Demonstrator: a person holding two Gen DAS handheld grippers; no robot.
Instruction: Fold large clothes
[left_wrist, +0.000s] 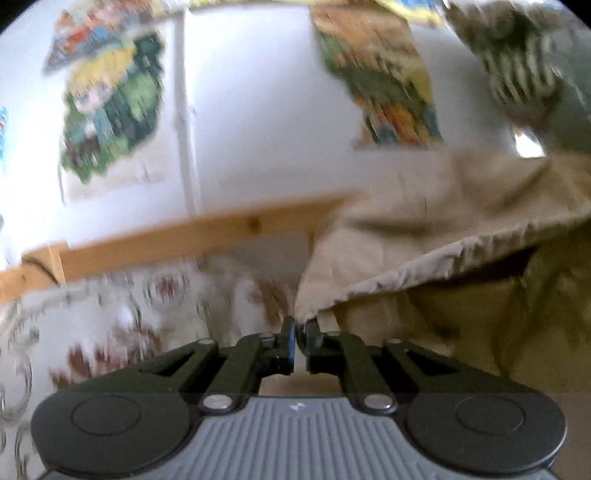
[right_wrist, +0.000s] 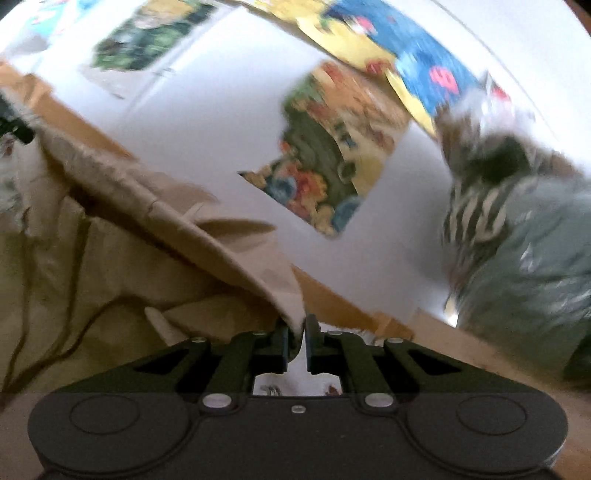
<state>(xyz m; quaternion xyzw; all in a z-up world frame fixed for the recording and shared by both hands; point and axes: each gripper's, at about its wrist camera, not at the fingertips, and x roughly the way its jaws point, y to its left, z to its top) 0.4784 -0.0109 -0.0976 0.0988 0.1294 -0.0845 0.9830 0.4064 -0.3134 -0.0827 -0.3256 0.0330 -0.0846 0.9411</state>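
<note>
Both tongs, left (left_wrist: 300, 330) and right (right_wrist: 295, 326), clamp one beige garment's (left_wrist: 424, 229) edge, lifted between them (folding barely begun, unfinished).

White wall (left_wrist: 258, 110) carries several colourful posters (left_wrist: 114, 107), blurred in both views. A light wooden rail (left_wrist: 207, 236) runs along the wall base. A floral-patterned white cover (left_wrist: 110, 332) lies below the rail.
</note>
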